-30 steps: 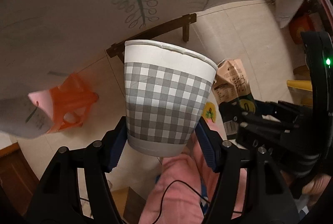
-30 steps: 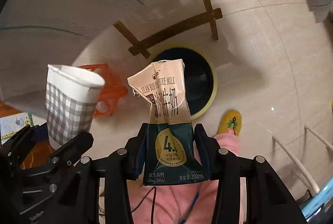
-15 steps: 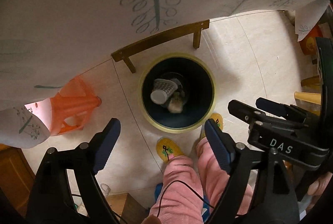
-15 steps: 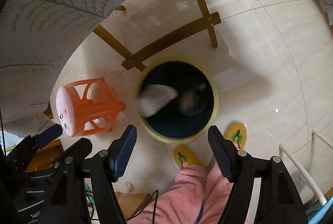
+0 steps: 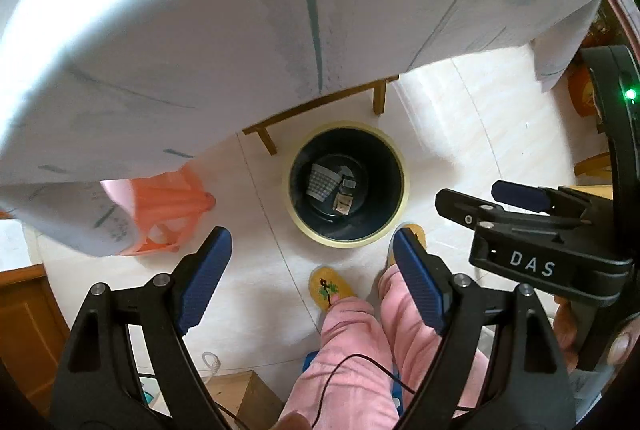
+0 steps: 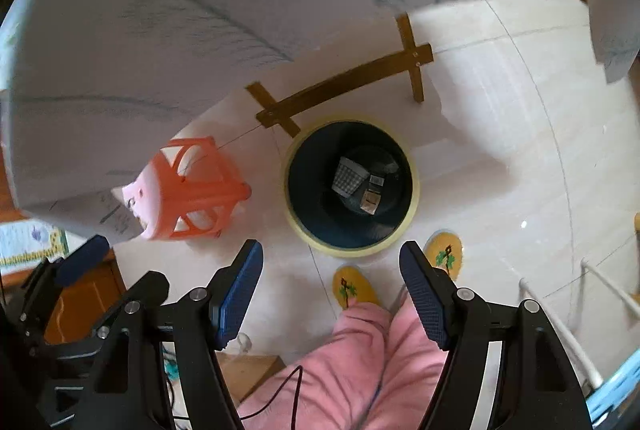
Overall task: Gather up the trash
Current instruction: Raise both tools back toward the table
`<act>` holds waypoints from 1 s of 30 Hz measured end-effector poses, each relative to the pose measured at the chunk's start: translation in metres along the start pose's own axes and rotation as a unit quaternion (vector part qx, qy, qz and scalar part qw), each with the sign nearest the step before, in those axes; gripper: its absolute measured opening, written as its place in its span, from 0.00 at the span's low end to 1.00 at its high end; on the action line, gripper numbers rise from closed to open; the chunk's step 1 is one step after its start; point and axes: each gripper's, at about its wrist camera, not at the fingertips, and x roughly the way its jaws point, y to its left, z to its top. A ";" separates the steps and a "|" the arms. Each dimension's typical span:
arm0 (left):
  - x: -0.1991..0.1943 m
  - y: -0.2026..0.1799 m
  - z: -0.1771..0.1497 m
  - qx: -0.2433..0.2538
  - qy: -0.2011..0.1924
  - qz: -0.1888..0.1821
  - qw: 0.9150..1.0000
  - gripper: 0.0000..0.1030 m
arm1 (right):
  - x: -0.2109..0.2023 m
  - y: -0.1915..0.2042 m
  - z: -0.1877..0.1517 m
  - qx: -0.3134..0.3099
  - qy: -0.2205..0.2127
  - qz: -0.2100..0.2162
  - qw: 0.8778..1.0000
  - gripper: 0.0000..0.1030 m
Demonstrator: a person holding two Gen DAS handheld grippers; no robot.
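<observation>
Trash (image 5: 320, 183) in the bin (image 5: 403, 186), mid-frame, probably crushes easily; grip the cup's wall. Left tool (image 5: 308, 284) and right tool (image 6: 331, 294) both gape empty.

Left gripper (image 5: 308, 270) is pointing down with nothing between its wide-apart jaws, above a dark bin (image 5: 400, 198) where a checked cup (image 5: 320, 182) and carton (image 5: 344, 205) are lying.

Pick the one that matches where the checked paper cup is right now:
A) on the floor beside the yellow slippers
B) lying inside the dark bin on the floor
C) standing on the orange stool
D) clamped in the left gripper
B: the checked paper cup lies at the bottom of the dark bin, next to the crumpled milk carton.
</observation>
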 end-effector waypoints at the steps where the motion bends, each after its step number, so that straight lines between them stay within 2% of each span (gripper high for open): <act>1: -0.012 0.003 -0.002 -0.004 -0.004 -0.001 1.000 0.78 | -0.009 0.004 -0.002 -0.006 -0.003 0.000 1.000 0.70; 9: -0.108 0.036 -0.006 -0.057 -0.045 -0.051 0.996 0.78 | -0.111 0.053 -0.020 -0.063 -0.046 0.005 0.997 0.70; 14: -0.166 0.054 0.002 -0.069 -0.100 -0.062 0.991 0.78 | -0.174 0.098 -0.028 -0.141 -0.109 -0.049 0.983 0.70; 18: -0.200 0.067 0.012 -0.073 -0.151 -0.056 0.984 0.78 | -0.216 0.124 -0.025 -0.173 -0.154 -0.063 0.971 0.70; 23: -0.220 0.084 0.036 -0.093 -0.181 -0.064 0.977 0.78 | -0.253 0.141 -0.006 -0.193 -0.197 -0.080 0.958 0.70; 27: -0.218 0.089 0.053 -0.109 -0.182 -0.068 0.975 0.78 | -0.279 0.143 0.019 -0.187 -0.221 -0.063 0.955 0.70; 30: -0.206 0.090 0.070 -0.122 -0.166 -0.063 0.977 0.78 | -0.285 0.151 0.044 -0.197 -0.231 -0.056 0.951 0.70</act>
